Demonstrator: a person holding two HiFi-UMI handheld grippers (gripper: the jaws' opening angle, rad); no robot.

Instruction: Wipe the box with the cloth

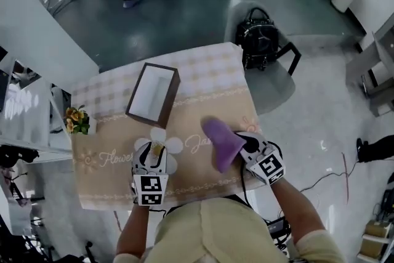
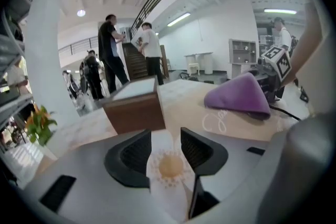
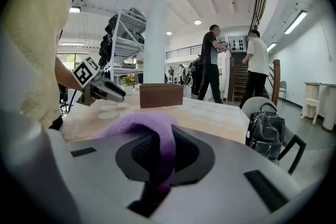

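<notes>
— What's closest to the person?
— The two grippers, low over the near edge of the table. The left gripper (image 2: 167, 147) has its jaws apart with nothing between them. In the gap there is only a white flower print (image 2: 169, 166) on the tablecloth. The right gripper (image 3: 160, 152) is clamped on the cloth (image 3: 142, 122), which bunches up out of the jaws and drapes forward over the table.

— And the box?
— The box (image 1: 152, 95) stands farther back and to the left, well apart from the cloth and both grippers.

— What about the surface?
— The tablecloth (image 1: 206, 92) is beige on the near side, with pale script and scrolled borders, and checked in lighter squares at the far end. Yellow potted flowers (image 1: 77, 121) sit at its left edge.

— And beyond the table?
— A grey chair (image 1: 280, 80) with a black bag (image 1: 257, 41) on it, and a smooth grey floor (image 1: 184, 15). Further off, people (image 3: 212, 63) stand near a staircase (image 3: 239, 78) and a white column (image 3: 156, 44).

— Textures and shapes?
— The cloth is purple and fuzzy, gathered into a soft cone. The box is a long rectangle with brown walls and a flat white face. I cannot tell whether that face is a lid or the inside.
</notes>
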